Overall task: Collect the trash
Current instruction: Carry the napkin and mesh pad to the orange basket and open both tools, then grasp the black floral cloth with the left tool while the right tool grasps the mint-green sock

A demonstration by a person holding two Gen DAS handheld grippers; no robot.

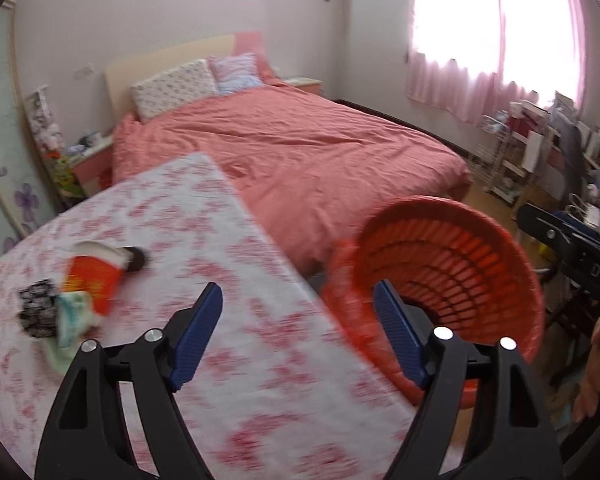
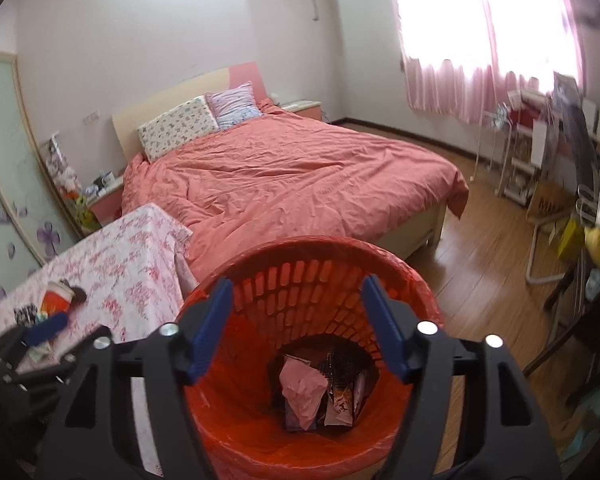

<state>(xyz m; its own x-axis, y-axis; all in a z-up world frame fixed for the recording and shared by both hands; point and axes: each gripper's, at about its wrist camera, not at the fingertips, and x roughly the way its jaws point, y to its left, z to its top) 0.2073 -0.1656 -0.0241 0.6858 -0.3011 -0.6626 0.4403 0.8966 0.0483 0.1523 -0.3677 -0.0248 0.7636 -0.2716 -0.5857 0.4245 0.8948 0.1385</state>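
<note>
Both empty and wide open: left gripper (image 1: pixel 298 308) is nearer the wrapper pile (image 1: pixel 72 292), lying to its left on the worktop (image 1: pixel 260 360); right gripper (image 2: pixel 296 304) hangs over the red bin (image 2: pixel 320 252).

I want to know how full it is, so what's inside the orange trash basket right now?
At the bottom of the orange trash basket lie a crumpled pink wrapper and several printed snack packets. Anything beneath them is covered. The basket is mostly empty above that.
</note>
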